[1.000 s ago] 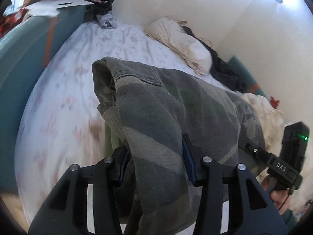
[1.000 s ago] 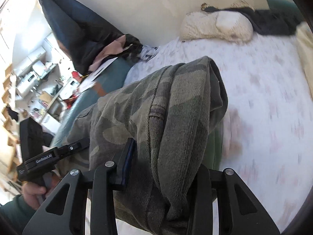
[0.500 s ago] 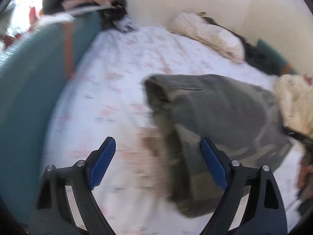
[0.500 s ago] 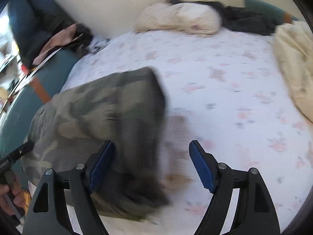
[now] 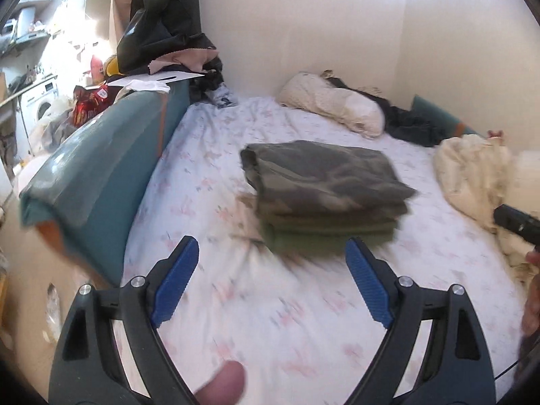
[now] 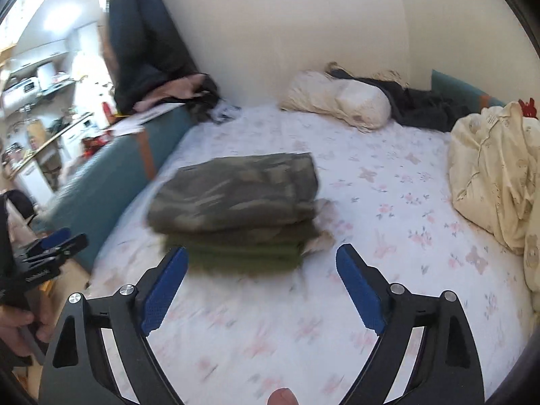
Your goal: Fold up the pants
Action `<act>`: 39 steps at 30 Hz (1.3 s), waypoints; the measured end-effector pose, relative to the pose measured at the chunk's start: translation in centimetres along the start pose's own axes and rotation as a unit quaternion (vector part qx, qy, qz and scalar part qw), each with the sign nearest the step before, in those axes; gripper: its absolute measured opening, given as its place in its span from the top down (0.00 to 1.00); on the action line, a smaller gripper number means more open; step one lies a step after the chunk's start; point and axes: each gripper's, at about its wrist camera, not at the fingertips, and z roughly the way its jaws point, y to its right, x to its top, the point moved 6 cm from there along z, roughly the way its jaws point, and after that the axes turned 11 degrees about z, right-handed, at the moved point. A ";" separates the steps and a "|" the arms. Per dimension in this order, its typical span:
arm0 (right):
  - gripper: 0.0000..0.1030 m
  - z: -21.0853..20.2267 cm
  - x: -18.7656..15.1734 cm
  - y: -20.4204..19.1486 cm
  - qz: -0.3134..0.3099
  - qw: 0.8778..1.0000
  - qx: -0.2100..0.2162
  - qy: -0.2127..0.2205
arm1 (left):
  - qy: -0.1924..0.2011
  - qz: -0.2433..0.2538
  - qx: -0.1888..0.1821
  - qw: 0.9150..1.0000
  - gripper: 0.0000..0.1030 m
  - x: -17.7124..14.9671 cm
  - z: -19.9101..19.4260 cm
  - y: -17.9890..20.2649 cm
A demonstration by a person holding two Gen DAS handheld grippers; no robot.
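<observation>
We're looking at the white floral bedsheet (image 5: pixel 303 320) with the folded camouflage cotton pants (image 5: pixel 324 182) sitting mid-bed in a neat stack. Our left gripper (image 5: pixel 271 281) is hanging wide and empty, right gripper (image 6: pixel 261 285) opening, nothing between its jaws.

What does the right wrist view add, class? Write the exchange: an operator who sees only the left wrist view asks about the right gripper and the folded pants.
Operator: Is the right gripper holding anything?
Observer: No. The right gripper has its jaws opening, with nothing between them; the pants lie beyond its tips.
Operator: Where is my left gripper, seen from outside?
Observer: The left gripper is out past the teal bed side, well apart from the pants.
</observation>
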 end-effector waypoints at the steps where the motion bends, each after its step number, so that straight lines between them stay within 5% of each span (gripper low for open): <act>1: 0.11 -1.5 -0.7 -0.7 -0.002 1.000 -0.003 0.006 | 0.006 -0.007 0.002 1.000 0.16 -0.4 -2.1 0.5; 5: 0.00 -7.2 -3.7 -2.3 0.004 0.999 -0.016 0.028 | 0.038 -0.008 0.012 0.999 0.00 -1.6 -8.4 2.0; 11: 0.00 -14.5 -8.8 -4.2 0.008 0.999 -0.018 0.046 | 0.057 0.009 0.017 0.998 0.00 -6.0 -16.9 4.2; 20: 0.00 -22.3 -17.3 -6.6 -0.008 0.997 -0.028 0.070 | 0.058 0.014 0.019 0.998 0.00 -12.8 -24.3 5.8; 26: 0.00 -23.7 -22.4 -6.6 -0.023 0.994 -0.070 0.076 | 0.043 0.025 0.041 0.998 0.00 -17.5 -26.2 6.4; 32: 0.00 -23.1 -25.6 -5.2 0.021 0.995 -0.059 0.075 | 0.031 0.010 0.015 0.999 0.00 -20.7 -24.8 6.9; 39: 0.00 -20.4 -26.0 -5.0 0.019 0.995 -0.075 0.056 | 0.011 -0.001 0.034 0.999 0.00 -21.4 -22.7 6.0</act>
